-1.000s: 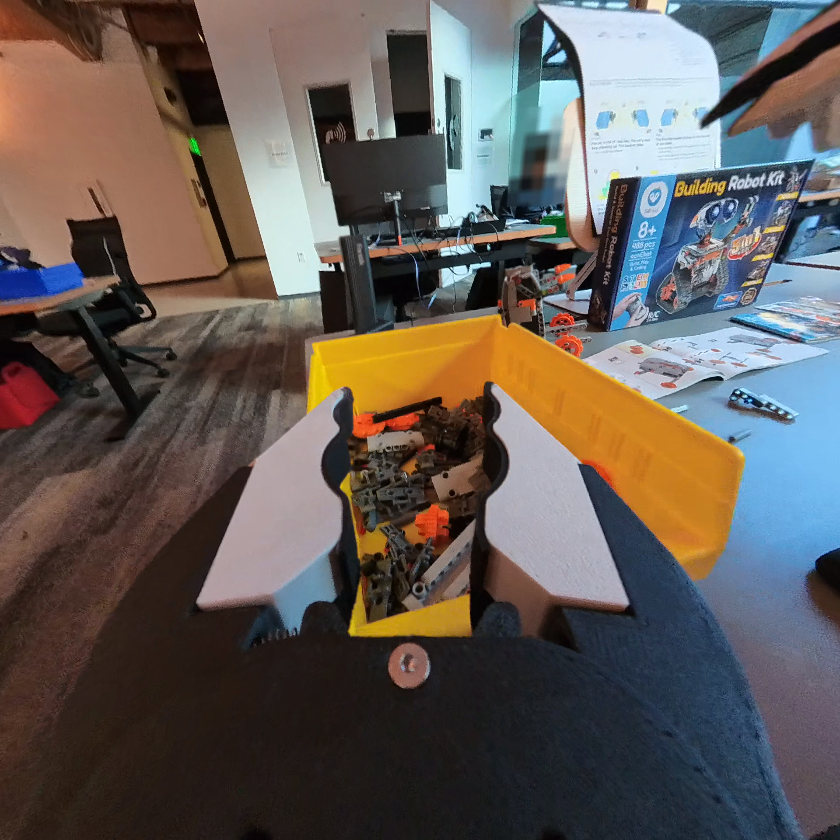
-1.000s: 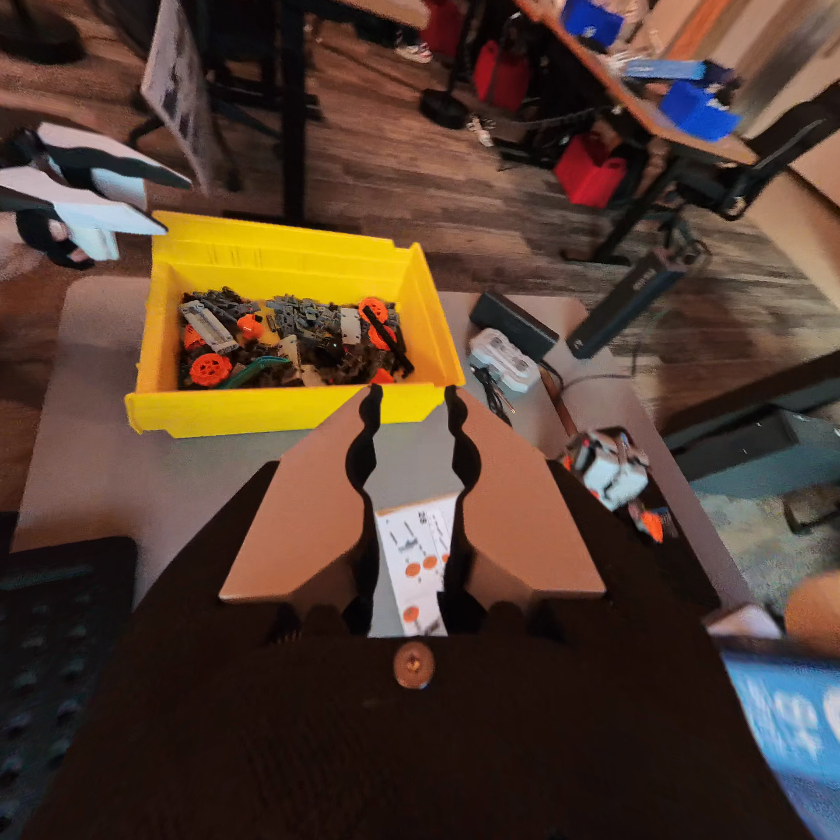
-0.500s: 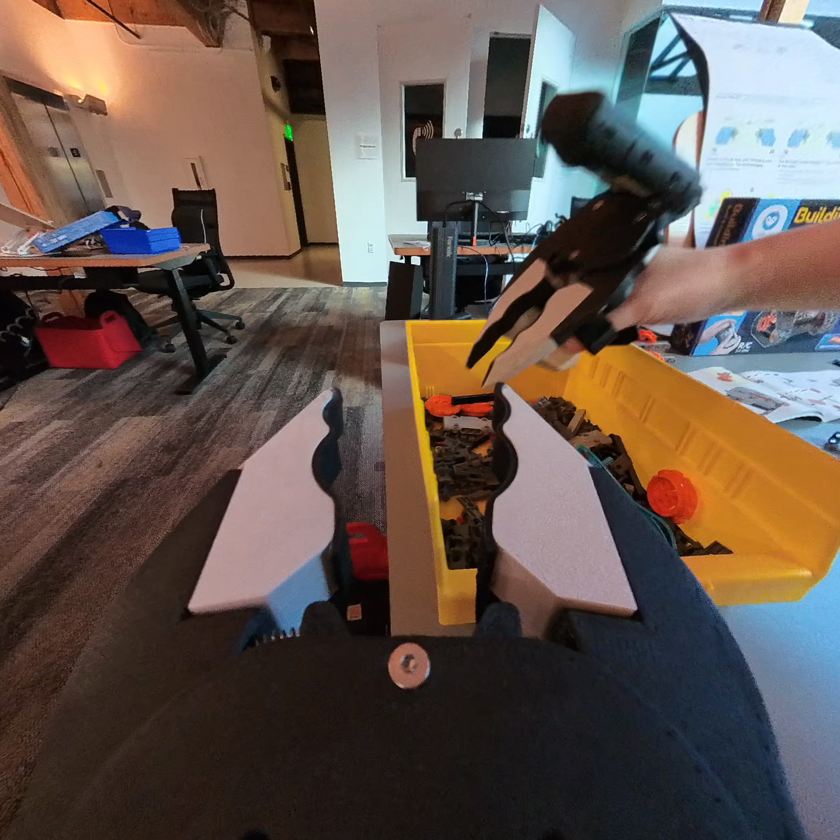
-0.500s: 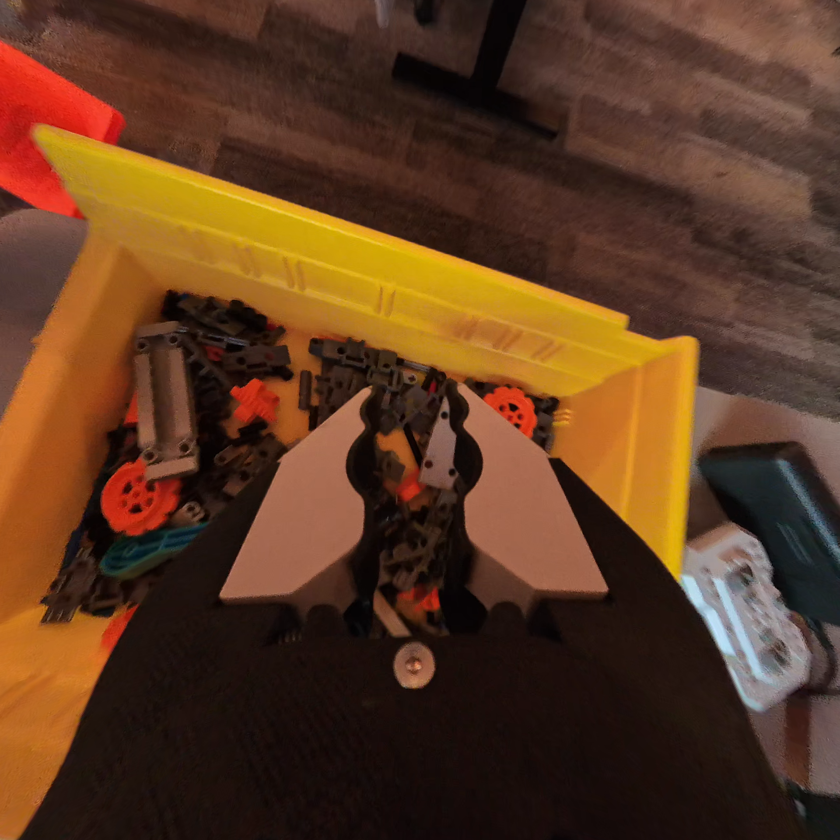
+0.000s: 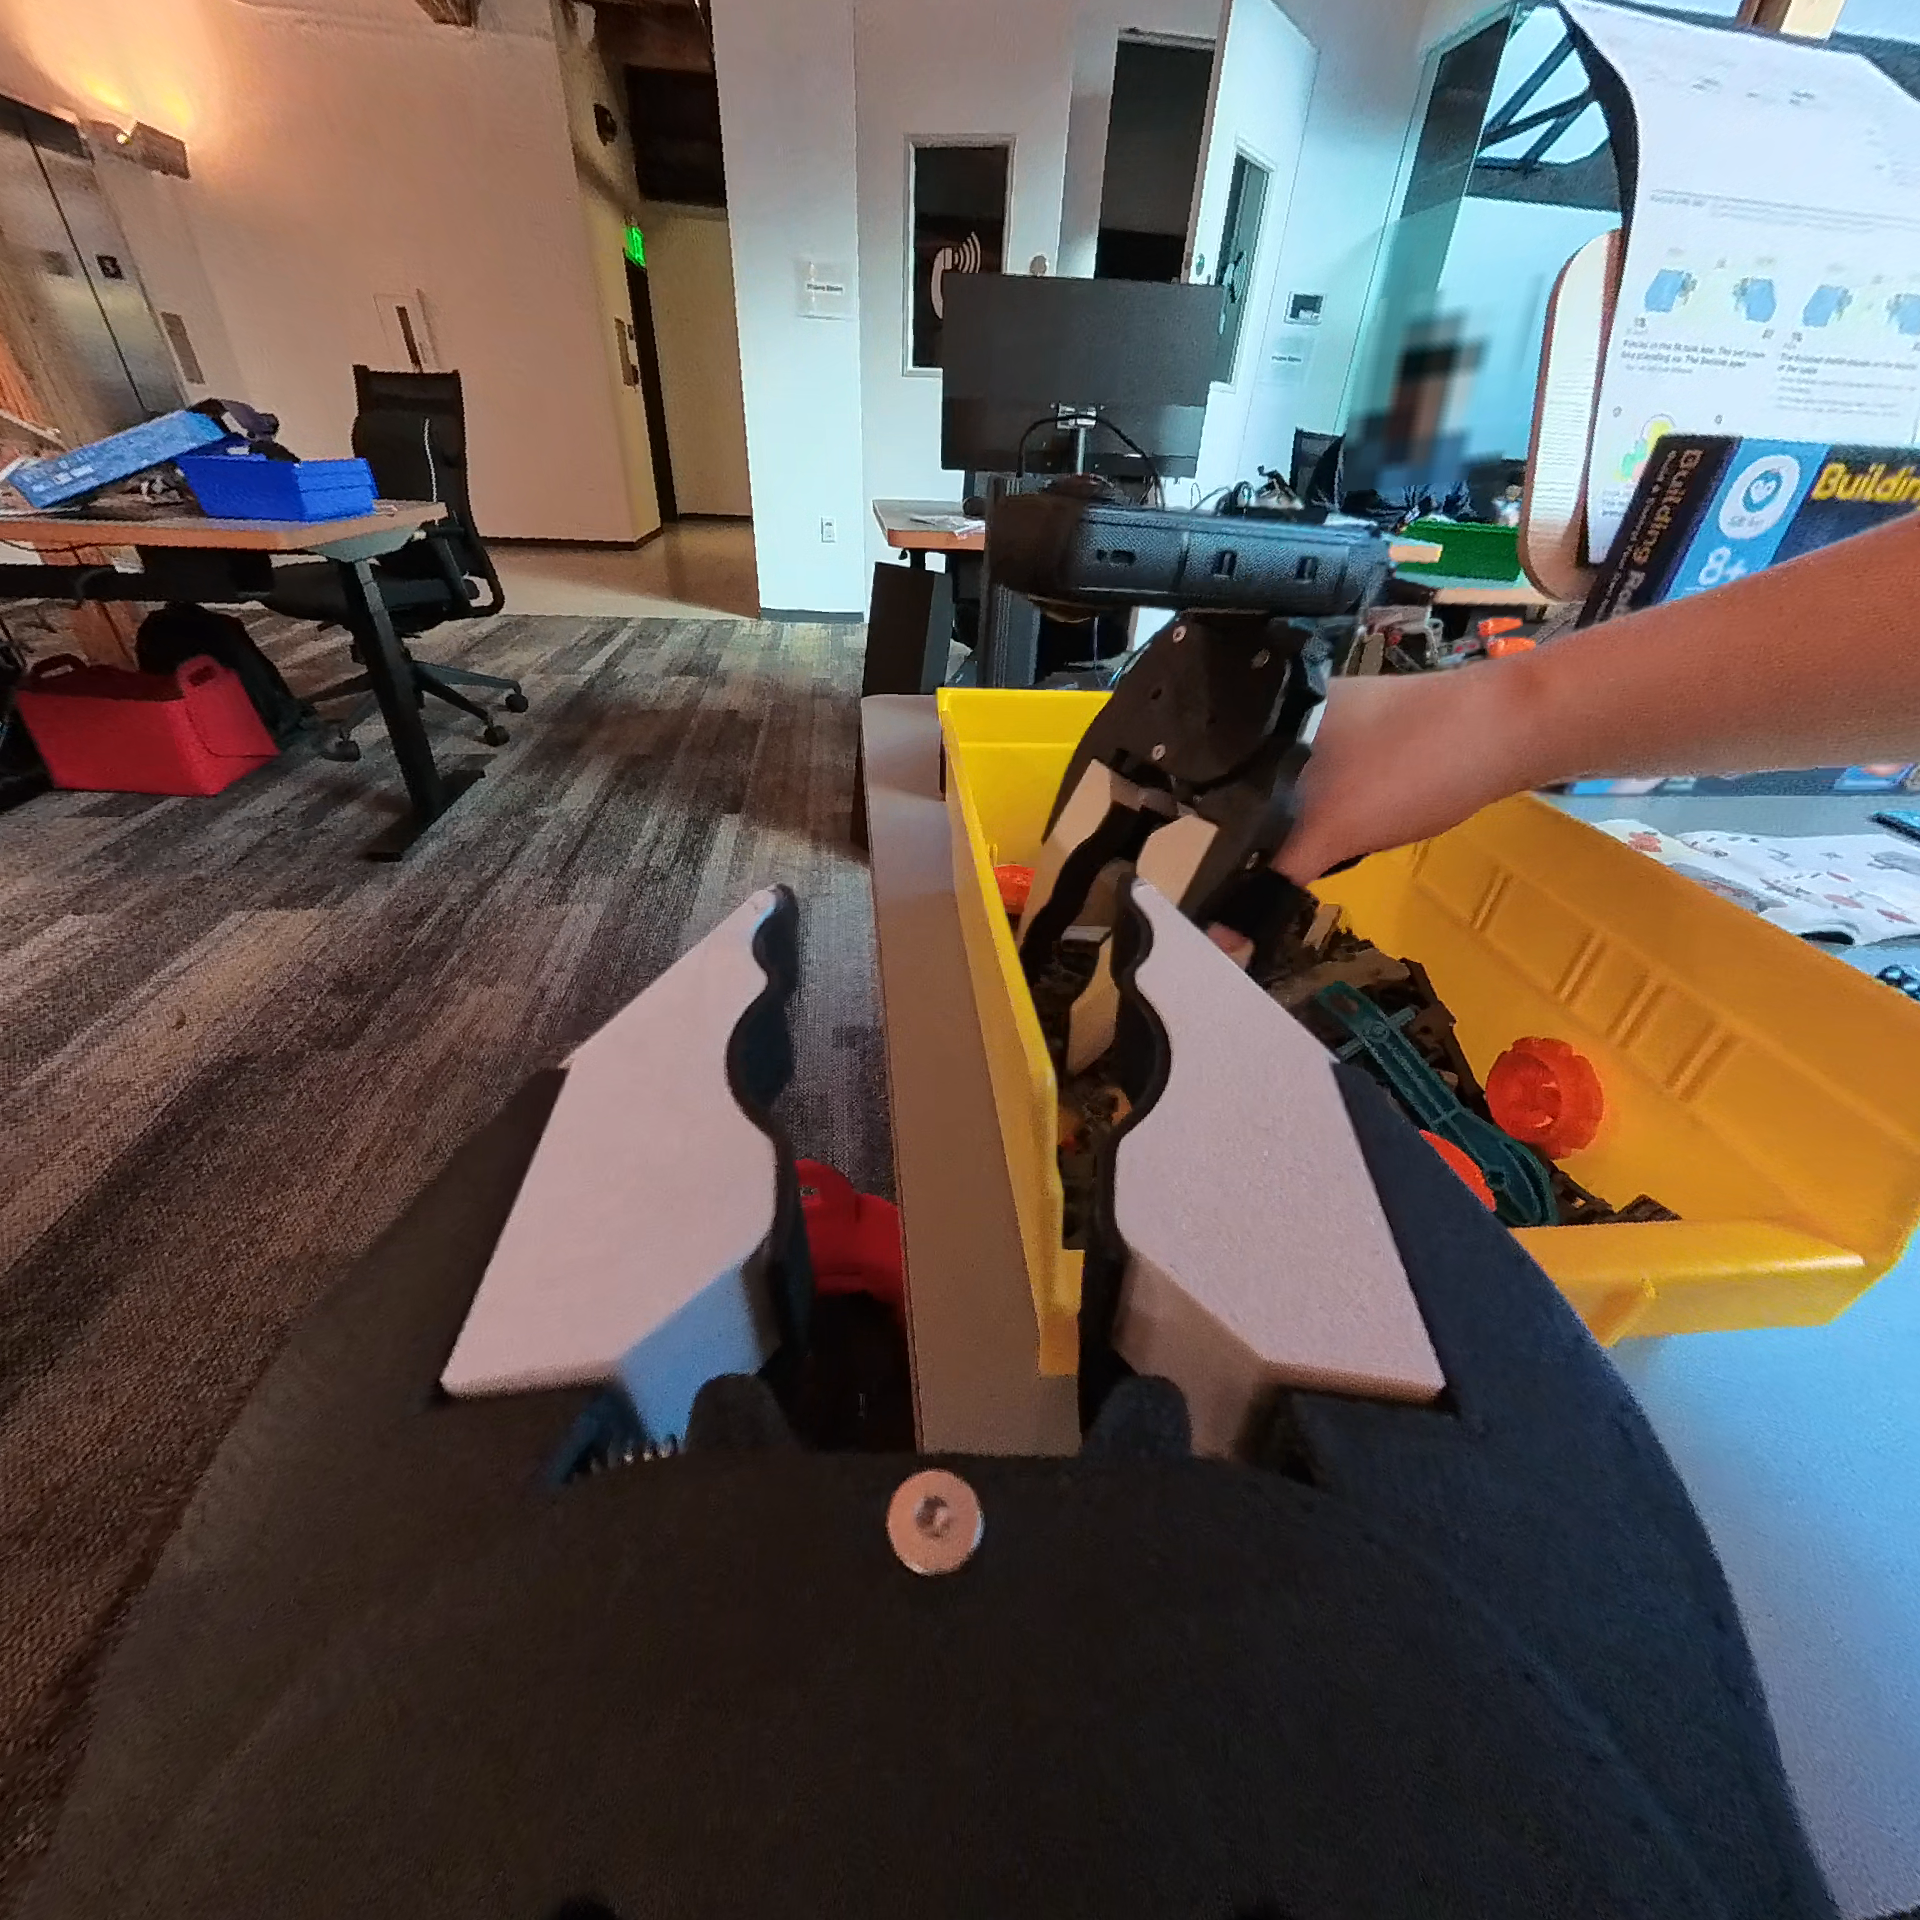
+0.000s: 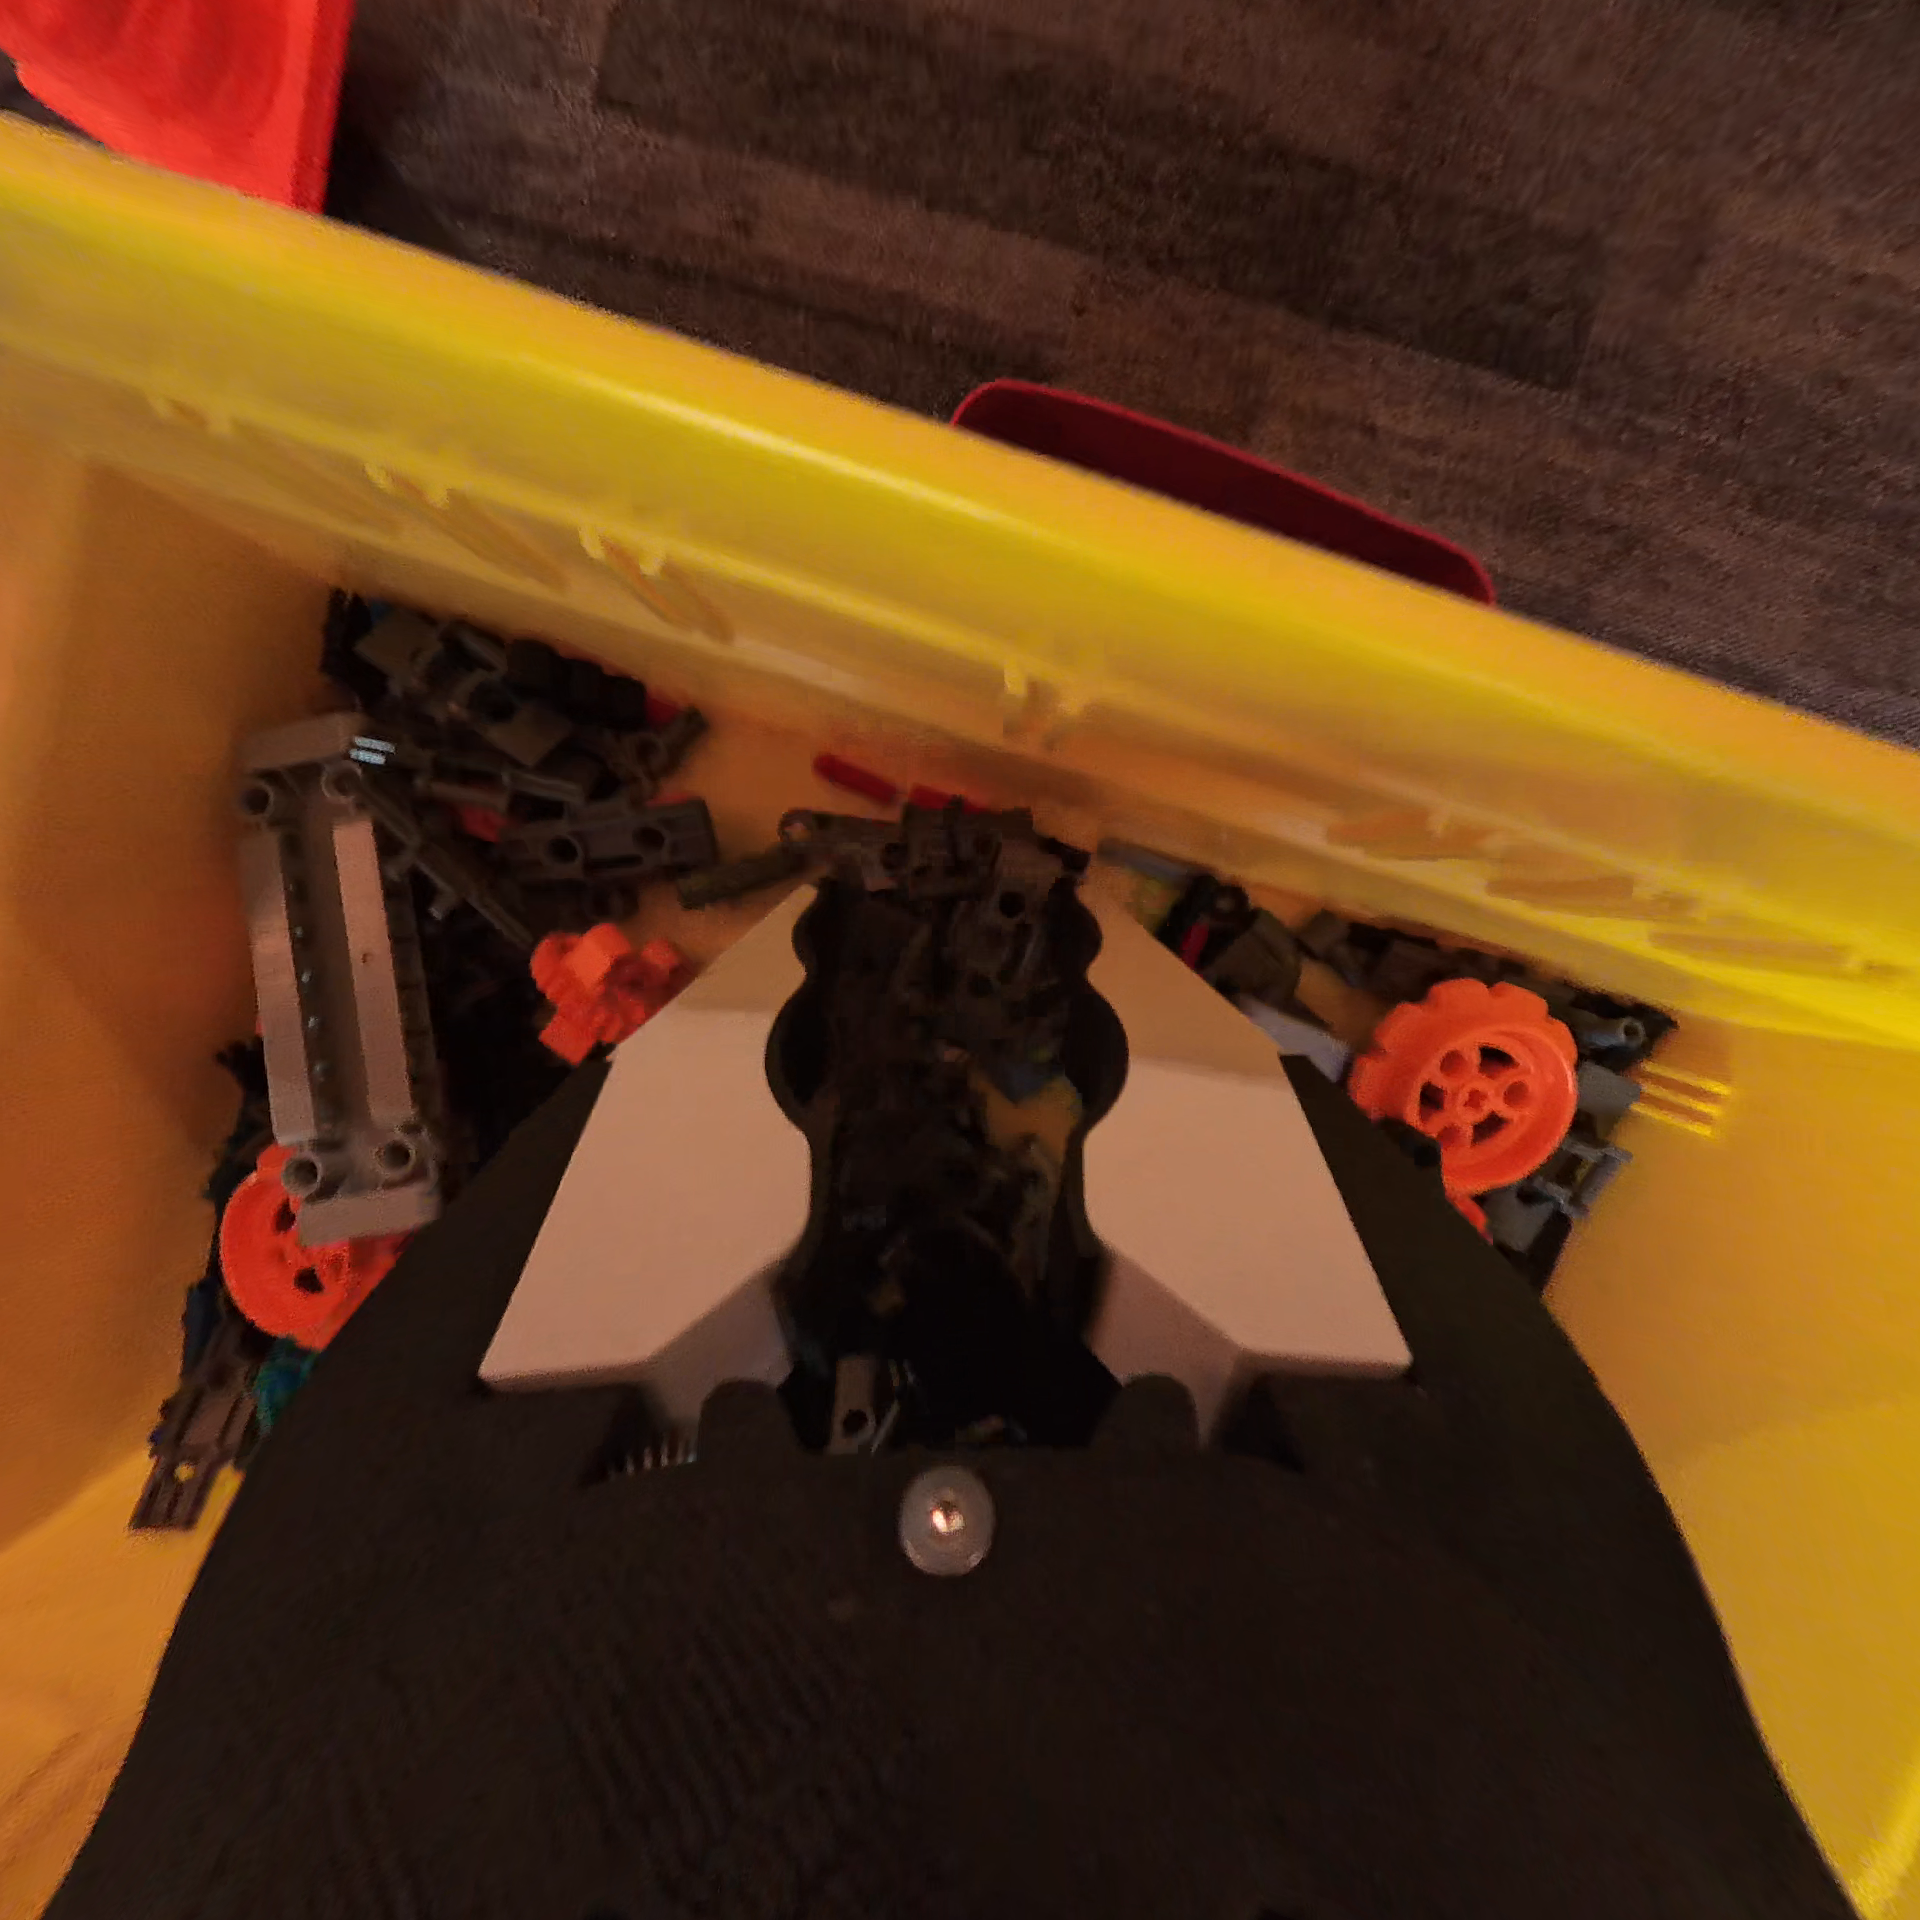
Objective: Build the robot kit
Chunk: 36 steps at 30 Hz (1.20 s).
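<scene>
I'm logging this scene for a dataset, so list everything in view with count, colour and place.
Bin: one, yellow, on the grey table's near corner.
Building pieces: many, mostly dark grey, inside the bin.
Wheels: at least two, orange, among the pieces.
Long beam: one, light grey, in the bin.
Kit box: one, blue and black, standing on the table behind the bin.
Booklet: one, open, beside the bin.
Monitor: one, black, on a far desk.
Red tote: one, on the floor under a desk.
Left gripper: open, straddling the bin's wall.
Right gripper: open, down among the pieces.
</scene>
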Motion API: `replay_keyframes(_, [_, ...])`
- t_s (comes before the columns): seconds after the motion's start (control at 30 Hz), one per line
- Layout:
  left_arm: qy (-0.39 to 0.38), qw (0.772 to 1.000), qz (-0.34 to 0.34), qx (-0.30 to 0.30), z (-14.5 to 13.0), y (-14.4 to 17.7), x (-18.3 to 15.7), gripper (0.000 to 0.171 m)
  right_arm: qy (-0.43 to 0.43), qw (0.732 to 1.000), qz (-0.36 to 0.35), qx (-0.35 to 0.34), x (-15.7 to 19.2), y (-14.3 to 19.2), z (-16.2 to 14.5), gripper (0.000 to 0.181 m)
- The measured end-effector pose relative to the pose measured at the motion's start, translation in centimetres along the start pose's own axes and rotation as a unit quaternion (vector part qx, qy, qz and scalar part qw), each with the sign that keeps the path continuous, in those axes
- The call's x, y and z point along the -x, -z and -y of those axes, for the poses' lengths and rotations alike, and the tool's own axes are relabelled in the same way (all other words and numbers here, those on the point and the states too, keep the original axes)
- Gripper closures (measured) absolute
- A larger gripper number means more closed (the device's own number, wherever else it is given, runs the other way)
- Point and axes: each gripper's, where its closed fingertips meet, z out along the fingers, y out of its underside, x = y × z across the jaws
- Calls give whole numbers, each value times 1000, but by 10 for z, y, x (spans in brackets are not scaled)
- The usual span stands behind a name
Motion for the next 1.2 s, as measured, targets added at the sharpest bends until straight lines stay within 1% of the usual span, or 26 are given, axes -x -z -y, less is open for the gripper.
replay_keyframes(0.03, [3,1000,-2,-2,1,1,0,114,-5,1000,5,3,0,4,-3,143])
replay_keyframes(0.1, [8,1000,-4,-6,3,2,0,115,-20,999,24,5,3,17,-8,171])
replay_keyframes(0.2, [16,1000,-7,-11,4,3,1,116,-34,997,44,56,9,33,-29,171])
replay_keyframes(0.23, [19,1000,-11,-11,4,3,0,117,-37,995,59,66,14,38,-34,177])
replay_keyframes(0.3, [23,1000,-14,-10,4,2,-1,117,-36,990,94,96,28,44,-47,176])
replay_keyframes(0.37, [22,1000,-16,-8,3,2,-2,117,-28,989,99,103,32,45,-52,172])
replay_keyframes(0.4, [22,1000,-16,-8,4,2,-3,117,-23,992,87,89,29,44,-48,160])
replay_keyframes(0.43, [21,1000,-17,-10,5,2,-4,117,-22,995,68,70,21,42,-41,143])
replay_keyframes(0.47, [22,1000,-18,-13,6,2,-4,117,-24,997,48,51,13,40,-33,136])
replay_keyframes(0.53, [25,999,-23,-16,8,2,-7,118,-44,999,20,-3,-2,32,-12,133])
replay_keyframes(0.57, [25,999,-25,-16,8,2,-8,118,-62,998,25,-23,-3,27,-3,132])
replay_keyframes(0.63, [21,999,-25,-12,7,1,-9,117,-74,997,14,-13,-8,12,1,125])
replay_keyframes(0.67, [18,999,-25,-10,6,1,-10,117,-59,998,14,-1,-5,5,0,128])
replay_keyframes(0.7, [16,1000,-25,-9,6,1,-10,117,-40,999,24,16,0,0,-3,140])
replay_keyframes(0.73, [15,1000,-25,-7,5,1,-9,117,-25,999,38,27,7,-2,-5,160])
replay_keyframes(0.8, [19,999,-26,-8,5,1,-9,118,-15,998,47,33,12,0,-5,161])
replay_keyframes(0.87, [25,999,-29,-9,4,0,-9,119,-12,996,67,63,19,6,-17,161])
replay_keyframes(0.9, [28,999,-31,-8,3,0,-9,119,-12,994,87,70,24,11,-21,162])
replay_keyframes(0.97, [29,999,-32,-3,0,-1,-8,119,-30,982,168,81,49,27,-27,162])
replay_keyframes(1.03, [29,999,-32,-1,-1,-1,-7,119,-34,972,220,72,70,41,-31,162])
replay_keyframes(1.07, [31,999,-32,-2,-1,-2,-7,119,-26,969,232,76,75,46,-35,159])
replay_keyframes(1.13, [34,999,-35,-3,-1,-2,-8,119,-1,977,202,74,67,48,-40,129])
replay_keyframes(1.2, [37,999,-35,-4,0,-2,-8,119,1,987,157,37,45,50,-32,127])
